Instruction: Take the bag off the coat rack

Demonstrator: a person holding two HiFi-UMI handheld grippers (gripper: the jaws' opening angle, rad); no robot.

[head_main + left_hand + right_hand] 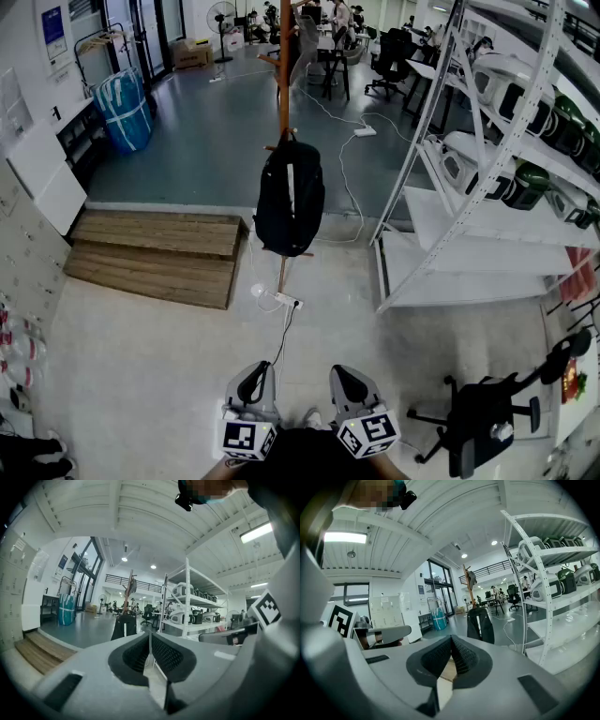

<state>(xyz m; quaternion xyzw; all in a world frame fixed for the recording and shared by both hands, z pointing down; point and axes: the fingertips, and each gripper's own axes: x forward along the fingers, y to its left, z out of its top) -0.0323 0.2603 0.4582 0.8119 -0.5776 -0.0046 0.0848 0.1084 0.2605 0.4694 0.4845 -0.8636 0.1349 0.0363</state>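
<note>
Your jaws are clenched shut on both sides with nothing between them: the left gripper (150, 638) has its dark ribbed pads pressed together, and the right gripper (451, 643) shows the same. You hold the two side by side, low and close to your body, well apart from the bag (291, 197). The black bag hangs on the coat rack (283, 84), against its brown pole, straight ahead of you in the middle of the floor. A white power strip (289, 301) lies near the foot of the rack. A wooden step (159, 246) lies left of the bag, white metal shelves (459, 272) stand to its right, and a black office chair (478, 412) sits near your right gripper.
</note>
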